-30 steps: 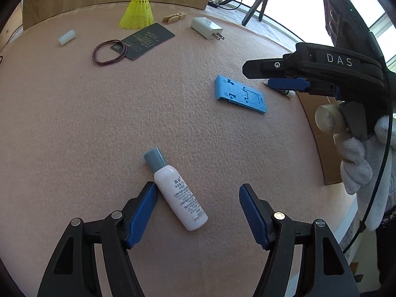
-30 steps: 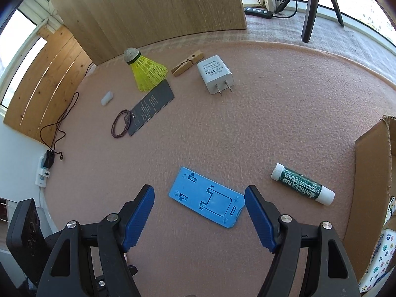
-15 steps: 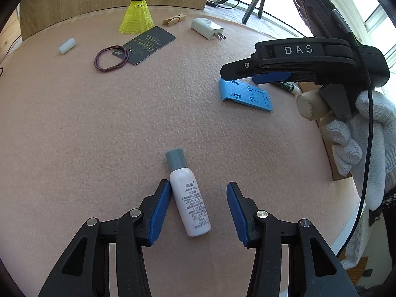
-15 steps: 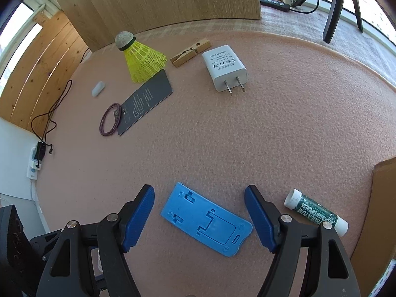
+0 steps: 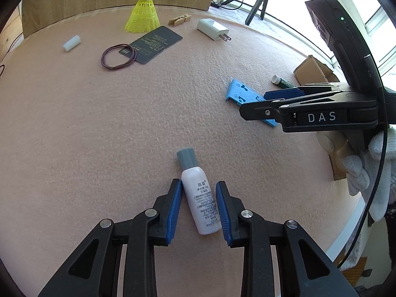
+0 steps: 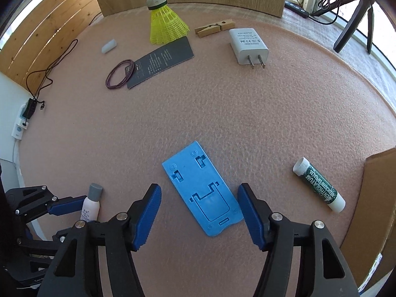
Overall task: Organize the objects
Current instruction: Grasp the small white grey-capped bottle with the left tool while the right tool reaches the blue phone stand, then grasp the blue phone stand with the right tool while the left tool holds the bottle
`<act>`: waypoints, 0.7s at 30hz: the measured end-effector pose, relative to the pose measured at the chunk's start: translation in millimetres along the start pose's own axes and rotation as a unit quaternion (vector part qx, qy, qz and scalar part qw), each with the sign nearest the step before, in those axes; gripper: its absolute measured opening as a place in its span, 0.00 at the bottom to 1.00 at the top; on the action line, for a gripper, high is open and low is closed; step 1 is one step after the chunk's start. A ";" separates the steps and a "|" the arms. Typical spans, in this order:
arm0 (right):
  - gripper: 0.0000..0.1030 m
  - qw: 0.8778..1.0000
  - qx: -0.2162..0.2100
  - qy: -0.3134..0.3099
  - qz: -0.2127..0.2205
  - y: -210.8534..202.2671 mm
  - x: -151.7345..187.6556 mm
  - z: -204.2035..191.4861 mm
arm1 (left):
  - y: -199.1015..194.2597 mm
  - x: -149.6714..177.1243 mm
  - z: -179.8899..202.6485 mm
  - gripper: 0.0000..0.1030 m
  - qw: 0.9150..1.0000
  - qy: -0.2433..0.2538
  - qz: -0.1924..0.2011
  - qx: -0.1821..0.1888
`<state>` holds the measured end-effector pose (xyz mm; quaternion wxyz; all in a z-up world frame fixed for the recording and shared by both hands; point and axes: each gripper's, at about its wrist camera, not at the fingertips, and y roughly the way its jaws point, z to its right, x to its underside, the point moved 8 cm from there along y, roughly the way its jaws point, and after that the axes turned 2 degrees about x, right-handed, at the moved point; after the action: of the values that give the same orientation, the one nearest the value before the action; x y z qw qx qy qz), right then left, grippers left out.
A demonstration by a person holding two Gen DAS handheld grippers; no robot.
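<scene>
Between your left gripper (image 5: pixel 199 209) pads: small white plastic bottle with grey cap (image 5: pixel 200 198), lying flat on the pink felt table cover (image 5: pixel 123 128), cap pointing away from you. Left jaws have just been closing on it; the left pad sits against the bottle's shoulder, the right pad looks a hair off its side, so contact on both sides isn't confirmed. Call it not yet clamped. The right wrist view shows the same bottle (image 6: pixel 90 204) at lower left with one blue pad alongside it.

Your right gripper (image 6: pixel 199 212) straddles the flat blue plastic phone stand (image 6: pixel 201 189), which lies face up and angled on the felt. Its jaws have just been narrowing too, but both pads stand clear of the stand's edges: unclenched, nothing held. From the left wrist view the right gripper's black body (image 5: pixel 309 113) covers part of the blue stand (image 5: pixel 241 94), and your white-gloved hand (image 5: pixel 368 170) grips its handle.

Right of the stand: green-and-white lip balm tube (image 6: pixel 319 185), apart from it, lying near the brown cardboard box (image 6: pixel 378 198) at the table edge.

Far side of the table, well apart from both grippers: yellow shuttlecock with cork tip (image 6: pixel 165 21), wooden clothespin (image 6: pixel 214 28), white wall charger with two prongs (image 6: pixel 248 45), dark printed card (image 6: pixel 160 61) with a maroon elastic hair band (image 6: pixel 120 74) overlapping its end, and a small white cylinder piece (image 6: pixel 109 46).
</scene>
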<state>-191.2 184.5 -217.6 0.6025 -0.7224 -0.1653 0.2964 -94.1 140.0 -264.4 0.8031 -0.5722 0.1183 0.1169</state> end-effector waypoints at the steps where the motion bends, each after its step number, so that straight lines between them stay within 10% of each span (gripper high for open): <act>1: 0.48 1.000 0.014 -0.003 0.002 -0.4 1.8 0.8 | -0.2 0.8 -1.0 0.28 1.000 0.000 0.000 0.000; 21: 0.33 0.994 0.021 0.090 0.052 -24.3 61.6 9.5 | -9.6 15.9 -9.5 0.22 1.000 -0.025 0.007 0.014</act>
<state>-146.9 233.9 -209.1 0.6134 -0.7413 -0.0661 0.2644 -76.5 128.8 -264.0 0.8127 -0.5573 0.1039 0.1348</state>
